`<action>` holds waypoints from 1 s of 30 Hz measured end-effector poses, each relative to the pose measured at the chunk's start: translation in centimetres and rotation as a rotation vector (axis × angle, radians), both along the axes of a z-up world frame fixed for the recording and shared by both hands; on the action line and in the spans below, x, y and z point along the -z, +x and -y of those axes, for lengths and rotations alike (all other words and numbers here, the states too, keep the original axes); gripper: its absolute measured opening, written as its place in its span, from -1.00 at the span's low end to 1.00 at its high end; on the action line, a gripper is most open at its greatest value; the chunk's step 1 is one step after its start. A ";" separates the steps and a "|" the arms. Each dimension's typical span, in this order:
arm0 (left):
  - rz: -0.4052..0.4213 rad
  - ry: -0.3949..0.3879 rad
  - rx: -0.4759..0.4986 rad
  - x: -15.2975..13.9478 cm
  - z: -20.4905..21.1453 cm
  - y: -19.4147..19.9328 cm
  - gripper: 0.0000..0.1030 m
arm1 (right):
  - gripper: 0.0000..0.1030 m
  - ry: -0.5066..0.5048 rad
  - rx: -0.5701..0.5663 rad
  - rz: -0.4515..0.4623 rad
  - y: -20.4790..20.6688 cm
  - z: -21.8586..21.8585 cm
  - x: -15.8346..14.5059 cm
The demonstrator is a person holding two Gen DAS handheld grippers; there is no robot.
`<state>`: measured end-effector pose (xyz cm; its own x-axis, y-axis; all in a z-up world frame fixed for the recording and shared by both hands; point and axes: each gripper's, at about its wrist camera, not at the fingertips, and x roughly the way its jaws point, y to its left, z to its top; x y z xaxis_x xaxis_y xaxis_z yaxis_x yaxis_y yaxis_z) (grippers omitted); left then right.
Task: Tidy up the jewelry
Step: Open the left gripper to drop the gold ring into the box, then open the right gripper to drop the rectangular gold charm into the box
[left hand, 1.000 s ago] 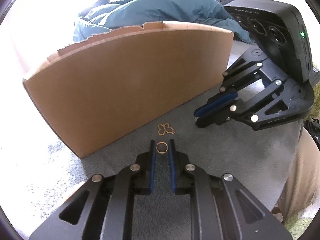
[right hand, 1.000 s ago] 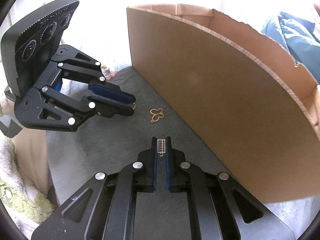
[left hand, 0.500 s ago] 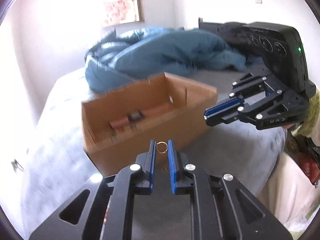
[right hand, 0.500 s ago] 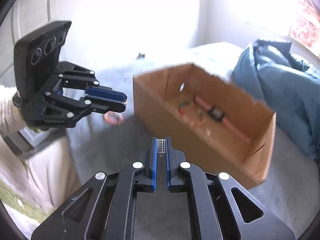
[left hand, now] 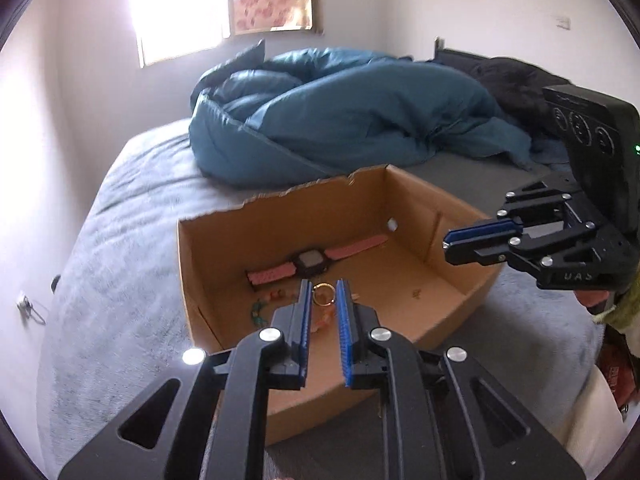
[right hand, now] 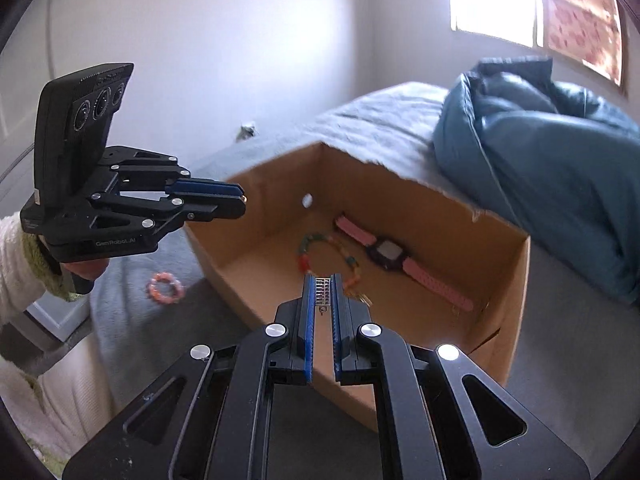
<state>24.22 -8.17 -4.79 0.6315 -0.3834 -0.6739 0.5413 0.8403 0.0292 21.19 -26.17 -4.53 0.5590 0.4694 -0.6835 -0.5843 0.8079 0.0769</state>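
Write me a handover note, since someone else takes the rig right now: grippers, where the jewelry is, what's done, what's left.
Left gripper: shut on a small gold ring, held above the cardboard box.
Right gripper: shut on a small silver ladder-shaped charm, also above the box.
In the box: pink-strapped watch, colourful bead bracelet.
Outside, on the grey bedcover: pink bead bracelet.
Done: both pieces picked up and carried over the box.
Left: release both into the box, then probably fetch the pink bracelet.
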 end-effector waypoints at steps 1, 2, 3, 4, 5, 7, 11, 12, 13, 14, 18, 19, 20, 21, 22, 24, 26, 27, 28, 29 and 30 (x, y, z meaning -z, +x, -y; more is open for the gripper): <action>-0.014 -0.004 -0.002 0.4 0.0 0.4 -0.77 | -0.89 0.001 0.004 -0.007 0.3 0.2 0.2; -0.026 -0.007 -0.004 0.8 0.0 0.8 -0.76 | -0.88 -0.001 0.013 -0.014 0.6 0.3 0.6; -0.036 -0.006 -0.008 1.2 0.1 1.1 -0.76 | -0.87 -0.003 0.017 -0.019 0.6 0.3 0.9; -0.030 -0.006 -0.007 1.5 0.1 1.2 -0.76 | -0.85 -0.004 0.022 -0.026 0.8 0.4 1.2; -0.039 0.000 -0.004 1.9 0.2 1.3 -0.76 | -0.79 -0.001 0.028 -0.030 0.9 0.5 1.4; -0.048 0.011 -0.003 2.5 0.4 1.5 -0.73 | -0.64 0.009 0.038 -0.033 0.9 0.8 1.5; -0.048 0.003 -0.007 2.6 0.3 1.3 -0.57 | -0.56 0.027 0.057 -0.029 0.5 1.4 1.4; -0.049 -0.003 -0.009 2.5 0.2 1.2 -0.54 | -0.55 0.032 0.064 -0.027 0.2 1.6 1.3; -0.049 -0.010 -0.009 2.4 0.1 1.0 -0.43 | -0.54 0.037 0.066 -0.024 0.0 1.7 1.0; -0.043 -0.015 -0.012 2.2 0.1 0.7 -0.33 | -0.52 0.042 0.069 -0.019 -0.2 1.9 0.8; -0.019 -0.020 -0.008 1.1 -0.2 -0.7 -0.27 | -0.36 0.058 0.090 0.014 -1.9 2.5 -0.6; -0.014 -0.020 -0.010 0.9 -0.3 -1.0 -0.25 | -0.35 0.062 0.094 0.021 -2.2 2.6 -0.9; -0.006 -0.024 -0.013 0.5 -0.5 -1.5 -0.25 | -0.32 0.067 0.097 0.027 -2.6 2.8 -1.3; 0.000 -0.029 -0.018 0.1 -0.8 -2.1 -0.25 | -0.29 0.073 0.103 0.038 -3.3 3.0 -1.8; 0.005 -0.031 -0.023 -0.1 -1.0 -2.5 -0.24 | -0.27 0.076 0.107 0.044 -3.7 3.2 -2.1; 0.022 -0.043 -0.039 -0.9 -1.9 -3.9 -0.24 | -0.23 0.086 0.113 0.067 -5.1 3.6 -3.0; 0.035 -0.054 -0.063 -1.7 -3.1 -5.5 -0.24 | -0.18 0.096 0.118 0.081 -6.3 4.0 -3.7; 0.039 -0.058 -0.074 -2.0 -3.6 -6.1 -0.24 | -0.16 0.101 0.118 0.085 -6.8 4.1 -3.9; 0.042 -0.063 -0.090 -2.2 -4.4 -7.0 -0.24 | -0.15 0.106 0.120 0.091 -7.5 4.3 -4.2; 0.043 -0.066 -0.101 -2.5 -4.9 -7.7 -0.24 | -0.12 0.106 0.123 0.096 -8.1 4.3 -4.3; 0.042 -0.071 -0.114 -2.6 -5.6 -8.5 -0.24 | -0.11 0.105 0.124 0.099 -8.9 4.4 -4.4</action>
